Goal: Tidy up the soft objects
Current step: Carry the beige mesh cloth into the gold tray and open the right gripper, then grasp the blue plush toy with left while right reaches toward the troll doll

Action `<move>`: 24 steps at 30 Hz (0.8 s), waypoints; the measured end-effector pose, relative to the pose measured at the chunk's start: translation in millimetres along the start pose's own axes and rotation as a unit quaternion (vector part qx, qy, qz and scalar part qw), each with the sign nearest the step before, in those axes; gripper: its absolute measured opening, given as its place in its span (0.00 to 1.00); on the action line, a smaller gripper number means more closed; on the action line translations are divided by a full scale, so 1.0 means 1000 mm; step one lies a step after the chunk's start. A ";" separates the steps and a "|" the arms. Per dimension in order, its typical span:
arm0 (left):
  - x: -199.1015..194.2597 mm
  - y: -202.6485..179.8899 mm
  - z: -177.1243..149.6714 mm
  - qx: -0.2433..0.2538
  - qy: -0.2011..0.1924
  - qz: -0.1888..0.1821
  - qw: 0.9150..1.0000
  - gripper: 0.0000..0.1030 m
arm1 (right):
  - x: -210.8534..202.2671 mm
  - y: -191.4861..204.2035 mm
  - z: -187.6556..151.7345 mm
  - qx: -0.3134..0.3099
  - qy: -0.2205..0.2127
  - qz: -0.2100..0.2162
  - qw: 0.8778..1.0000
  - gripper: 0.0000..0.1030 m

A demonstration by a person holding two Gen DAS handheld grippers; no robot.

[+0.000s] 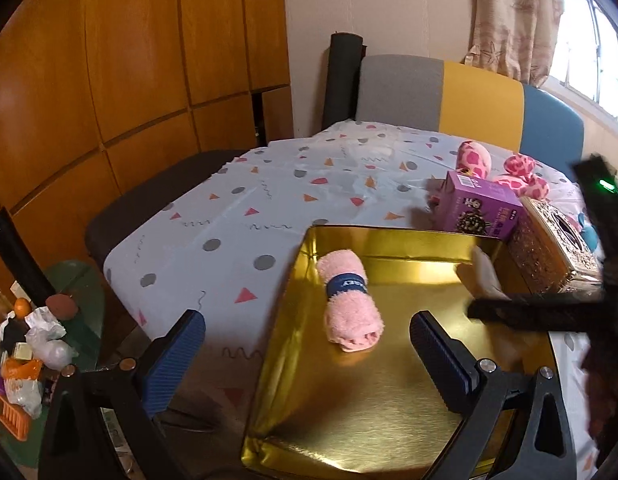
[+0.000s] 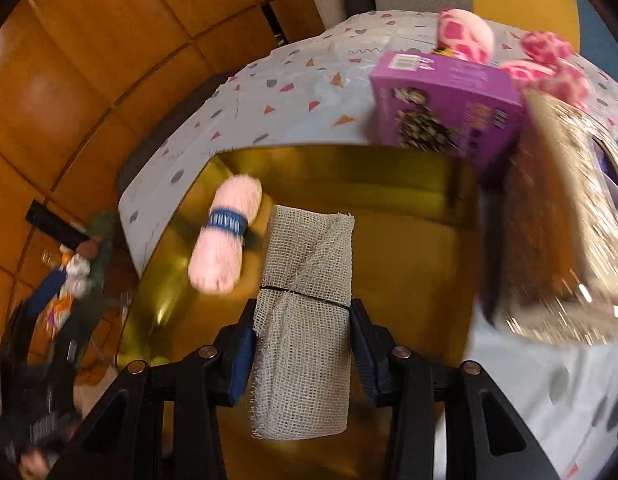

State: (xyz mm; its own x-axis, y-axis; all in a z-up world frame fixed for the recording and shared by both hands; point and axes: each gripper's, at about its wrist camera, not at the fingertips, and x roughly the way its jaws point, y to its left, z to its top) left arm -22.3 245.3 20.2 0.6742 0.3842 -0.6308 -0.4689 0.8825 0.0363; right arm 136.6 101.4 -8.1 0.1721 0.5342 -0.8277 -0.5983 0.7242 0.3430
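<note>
Beige mesh cloth roll (image 2: 305,312), bound by a thin black band, is pinched between the pads of my right gripper (image 2: 303,344) and hangs above the gold tray (image 2: 409,264). Pink rolled towel (image 1: 349,304) with a blue band lies in the tray's far left part. My left gripper (image 1: 309,360) stands spread and empty over the tray's near left edge. Purple box (image 1: 479,212) and glittery tissue box (image 1: 557,252) stand just beyond the tray's far right corner.

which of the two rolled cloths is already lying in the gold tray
The pink towel roll with the dark blue band lies in the gold tray. The beige mesh cloth roll is clamped in the right gripper above it.
</note>
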 end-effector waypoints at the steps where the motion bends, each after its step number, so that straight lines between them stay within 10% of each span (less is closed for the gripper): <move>1: 0.000 0.002 0.000 -0.002 0.000 0.002 1.000 1.00 | 0.006 0.004 0.008 0.004 -0.003 0.001 1.000 0.42; 12: -0.002 0.019 -0.004 -0.010 0.001 0.022 1.000 1.00 | 0.057 0.018 0.034 0.026 0.009 -0.006 1.000 0.56; 24: -0.007 0.007 -0.004 0.005 0.000 0.008 1.000 1.00 | 0.003 0.008 0.009 0.012 -0.049 -0.033 0.998 0.60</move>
State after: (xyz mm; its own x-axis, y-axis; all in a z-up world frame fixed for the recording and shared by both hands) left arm -32.7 248.0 21.4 0.6668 0.3988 -0.6295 -0.4740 0.8788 0.0547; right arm 139.0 112.5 -3.9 0.2866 0.5249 -0.8014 -0.5649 0.7683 0.3011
